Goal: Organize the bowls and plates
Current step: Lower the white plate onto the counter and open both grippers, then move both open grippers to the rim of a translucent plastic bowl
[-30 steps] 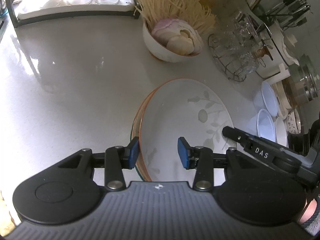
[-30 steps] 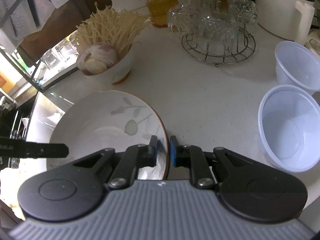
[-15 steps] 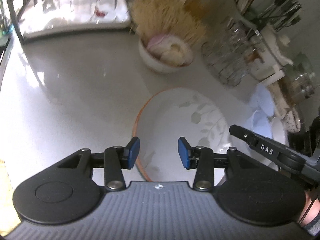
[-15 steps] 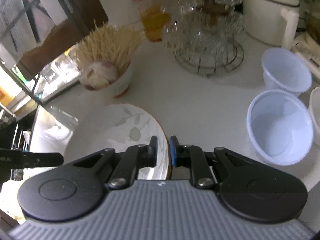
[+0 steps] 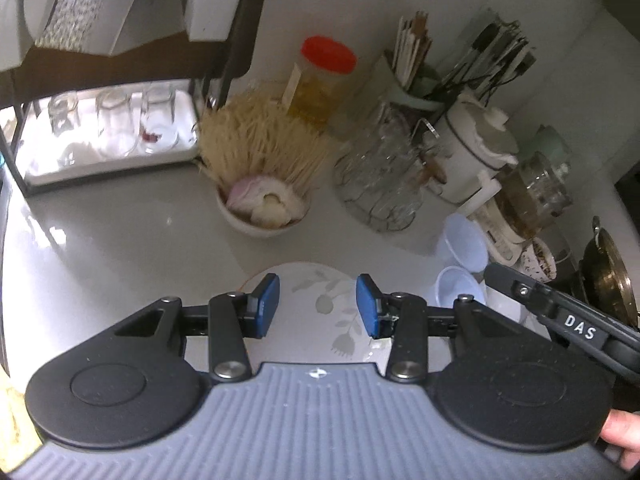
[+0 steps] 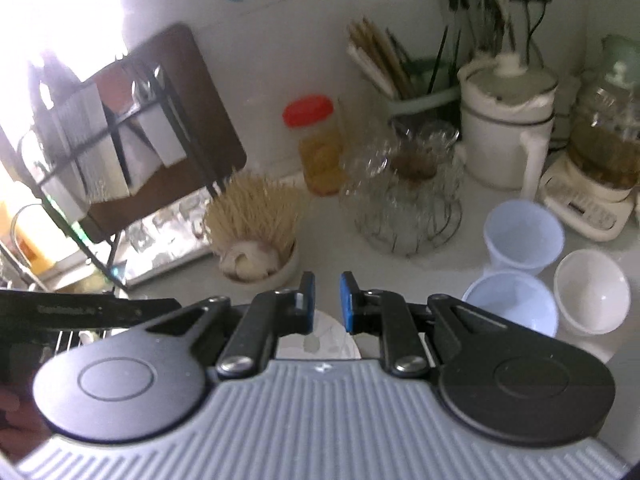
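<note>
Both tools hung above the leaf-print plate (image 5: pixel 320 304) on the bench (image 5: pixel 120 240), left tool (image 5: pixel 317 305) part-open and empty, right tool (image 6: pixel 327 303) nearly closed on nothing; a descent toward 2 o'clock risked knocking the plastic bowls (image 6: pixel 516 304).

My left gripper (image 5: pixel 316 300) slants downward, its blue pads (image 5: pixel 266 304) standing well apart with nothing clamped between them. My right gripper (image 6: pixel 326 300) also tilts down, though less steeply; its pads are drawn almost together, leaving only a narrow slit, and nothing is pinched there. In the left wrist view one black arm of the right gripper reaches in from the right, just beside the left one. A finger (image 5: pixel 620 436) of mine shows at the lower right edge there.
</note>
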The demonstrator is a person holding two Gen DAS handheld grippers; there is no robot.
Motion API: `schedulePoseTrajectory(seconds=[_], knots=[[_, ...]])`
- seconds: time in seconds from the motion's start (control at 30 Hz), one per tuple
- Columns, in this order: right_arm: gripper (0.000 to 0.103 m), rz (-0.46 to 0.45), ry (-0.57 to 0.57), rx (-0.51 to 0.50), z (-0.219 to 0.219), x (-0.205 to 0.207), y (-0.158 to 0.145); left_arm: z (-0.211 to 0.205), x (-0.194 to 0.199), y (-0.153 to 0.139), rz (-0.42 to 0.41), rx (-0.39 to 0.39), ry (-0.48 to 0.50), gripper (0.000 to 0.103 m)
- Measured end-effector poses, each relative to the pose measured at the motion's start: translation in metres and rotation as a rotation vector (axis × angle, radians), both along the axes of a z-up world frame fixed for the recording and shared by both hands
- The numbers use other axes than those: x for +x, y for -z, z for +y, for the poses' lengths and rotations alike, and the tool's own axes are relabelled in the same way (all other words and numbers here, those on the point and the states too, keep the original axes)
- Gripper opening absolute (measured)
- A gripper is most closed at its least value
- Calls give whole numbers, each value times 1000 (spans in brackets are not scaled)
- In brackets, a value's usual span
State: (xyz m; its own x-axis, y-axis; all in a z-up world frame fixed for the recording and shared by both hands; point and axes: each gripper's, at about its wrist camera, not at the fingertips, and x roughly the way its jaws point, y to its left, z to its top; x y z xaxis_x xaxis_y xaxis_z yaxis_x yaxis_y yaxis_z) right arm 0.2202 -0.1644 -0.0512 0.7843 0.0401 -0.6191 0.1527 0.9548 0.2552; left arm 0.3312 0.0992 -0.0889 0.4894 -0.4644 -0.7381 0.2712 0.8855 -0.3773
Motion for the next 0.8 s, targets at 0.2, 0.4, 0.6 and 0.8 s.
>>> schedulePoseTrajectory(seconds=[0.2,0.4,0.6,0.8], knots=[[18,-19,54,-18,0,-7,-10,-1,-3,-12,-38,-13,24,47],[18,-51,93,-14,-2,-19,-17,-9,-3,-13,-51,-7,62,47],[38,-62,81,-5,-27,-20,-12,-32,-6,-7,-42,12,51,47],[38,-28,45,-20,-72,-17,-6,-59,-7,-2,-13,-6,-58,48]])
